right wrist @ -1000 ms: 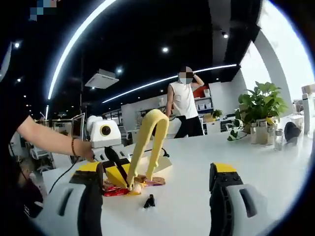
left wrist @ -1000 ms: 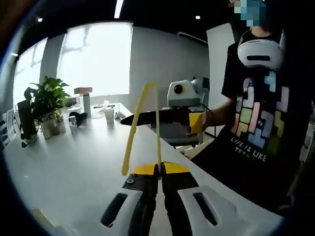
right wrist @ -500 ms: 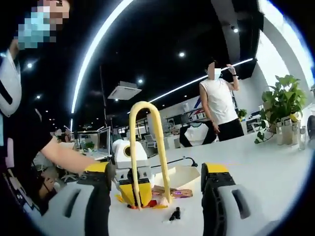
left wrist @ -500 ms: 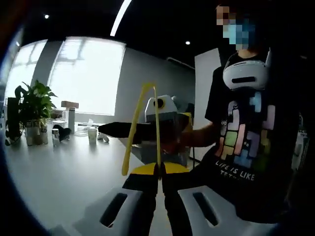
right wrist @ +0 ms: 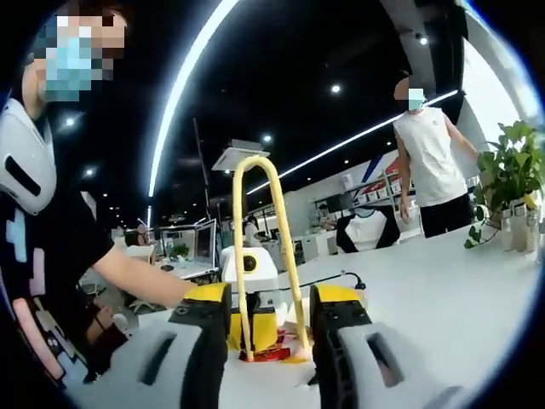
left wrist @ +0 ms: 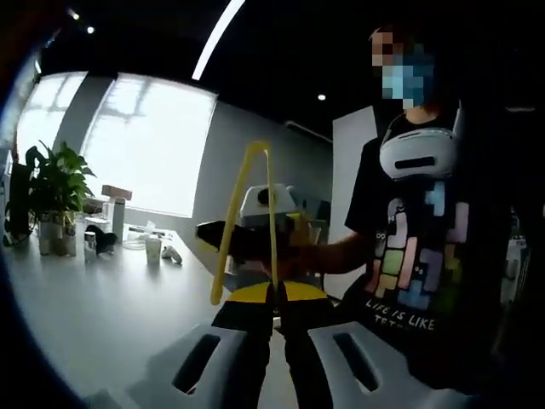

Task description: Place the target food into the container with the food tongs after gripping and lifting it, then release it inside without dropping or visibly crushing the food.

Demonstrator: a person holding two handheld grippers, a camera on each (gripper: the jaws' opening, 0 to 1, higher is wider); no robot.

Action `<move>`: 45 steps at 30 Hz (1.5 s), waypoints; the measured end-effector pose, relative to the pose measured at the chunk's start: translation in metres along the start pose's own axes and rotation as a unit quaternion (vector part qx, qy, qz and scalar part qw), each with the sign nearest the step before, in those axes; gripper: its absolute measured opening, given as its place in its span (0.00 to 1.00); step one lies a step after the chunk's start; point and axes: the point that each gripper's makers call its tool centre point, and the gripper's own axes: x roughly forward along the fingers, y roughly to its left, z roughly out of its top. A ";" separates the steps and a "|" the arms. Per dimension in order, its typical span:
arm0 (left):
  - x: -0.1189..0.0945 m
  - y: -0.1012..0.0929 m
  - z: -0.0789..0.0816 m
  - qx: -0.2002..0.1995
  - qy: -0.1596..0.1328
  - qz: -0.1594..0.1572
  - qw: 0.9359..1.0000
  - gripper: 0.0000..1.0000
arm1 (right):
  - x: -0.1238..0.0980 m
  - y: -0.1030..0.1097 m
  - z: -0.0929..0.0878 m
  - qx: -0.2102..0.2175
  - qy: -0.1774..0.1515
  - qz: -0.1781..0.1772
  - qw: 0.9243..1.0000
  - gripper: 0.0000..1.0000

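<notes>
White table (left wrist: 102, 298) in dim office, left gripper (left wrist: 274, 294) jaws pinching yellow tongs (left wrist: 247, 213), right gripper (right wrist: 268, 298) jaws spread around them

text: "LIFE IS LIKE" | on: person's black T-shirt (left wrist: 417, 281)

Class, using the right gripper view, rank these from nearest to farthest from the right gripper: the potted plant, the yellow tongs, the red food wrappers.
1. Yellow tongs: between the right gripper's jaws, looping upward.
2. Red food wrappers: on the white table, just beyond the jaws, at the tongs' tips.
3. Potted plant: far right edge, well back on the table.
</notes>
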 end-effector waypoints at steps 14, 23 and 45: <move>-0.001 -0.003 0.002 -0.013 -0.009 -0.012 1.000 0.02 | 0.007 0.002 0.000 0.010 0.033 0.024 0.999 0.24; -0.002 0.005 0.008 -0.008 -0.001 0.028 1.000 0.04 | 0.009 -0.005 0.006 0.013 0.031 0.009 0.999 0.21; -0.081 0.002 -0.003 0.084 0.128 0.359 0.921 0.57 | 0.013 -0.022 0.015 -0.021 0.028 -0.005 0.999 0.23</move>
